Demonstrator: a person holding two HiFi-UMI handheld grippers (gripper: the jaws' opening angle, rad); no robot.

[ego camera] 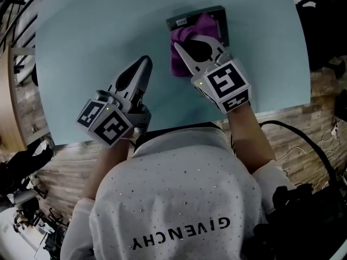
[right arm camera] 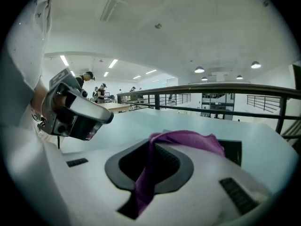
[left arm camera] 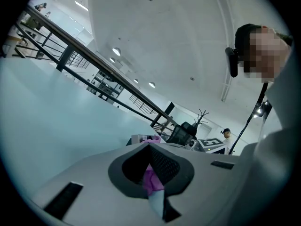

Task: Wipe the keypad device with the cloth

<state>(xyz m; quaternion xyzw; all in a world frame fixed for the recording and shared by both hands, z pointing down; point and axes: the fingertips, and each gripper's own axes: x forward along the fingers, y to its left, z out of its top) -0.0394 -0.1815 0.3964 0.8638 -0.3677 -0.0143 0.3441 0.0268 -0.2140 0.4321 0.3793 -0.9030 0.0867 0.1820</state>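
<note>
Fingers (right arm camera: 202,171) of the right gripper (ego camera: 179,49) were clenched on the purple cloth (ego camera: 187,36). It lay bunched over the dark keypad device (ego camera: 181,20) at the far side of the pale blue surface (ego camera: 81,47), hiding the keys. Only the device's edges showed. The left gripper (ego camera: 144,64) was closed on nothing, apart from the device.

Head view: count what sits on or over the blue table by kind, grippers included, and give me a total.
keypad device: 1
purple cloth: 1, held by the right gripper
grippers: 2, the left gripper and the right gripper
Total: 4
</note>
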